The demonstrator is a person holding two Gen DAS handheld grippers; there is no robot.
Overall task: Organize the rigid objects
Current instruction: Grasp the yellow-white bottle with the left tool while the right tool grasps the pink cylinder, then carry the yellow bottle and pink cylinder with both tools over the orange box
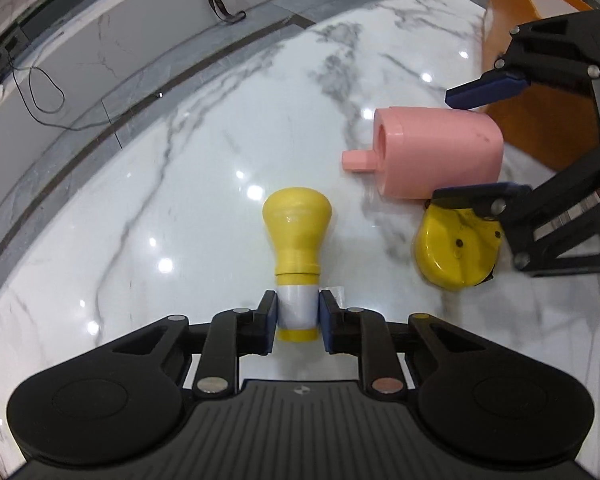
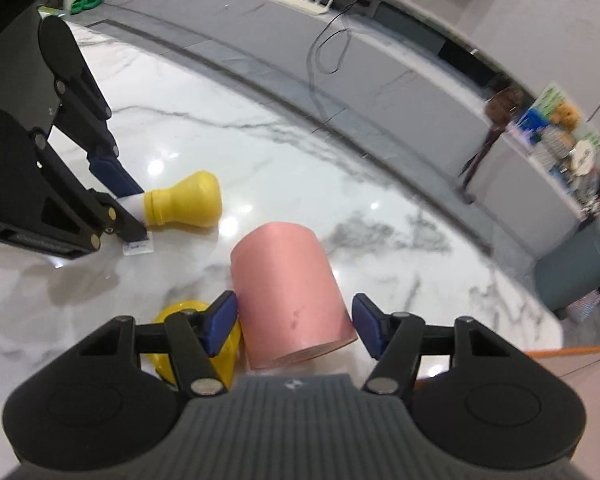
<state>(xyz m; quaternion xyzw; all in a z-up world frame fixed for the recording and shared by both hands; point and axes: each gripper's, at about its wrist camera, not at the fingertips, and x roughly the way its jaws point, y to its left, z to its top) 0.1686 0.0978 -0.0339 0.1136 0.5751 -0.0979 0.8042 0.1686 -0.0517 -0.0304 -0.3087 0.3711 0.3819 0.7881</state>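
Observation:
A yellow bottle (image 1: 298, 236) with a white label band lies on the white marble table (image 1: 180, 208). My left gripper (image 1: 298, 316) is shut on its white neck; it also shows in the right wrist view (image 2: 188, 202). A pink cylinder with a spout (image 1: 436, 152) lies on its side to the right. My right gripper (image 2: 294, 322) is open around it, its left pad touching and its right pad a little apart. A yellow tape measure (image 1: 456, 252) lies beside the cylinder, partly under the right gripper's left finger (image 2: 218, 320).
An orange bin (image 1: 540, 80) stands at the table's far right, behind the right gripper (image 1: 484, 140). A small white tag (image 2: 139, 247) lies on the table by the bottle. A grey waste bin (image 2: 580, 268) stands on the floor beyond the table edge.

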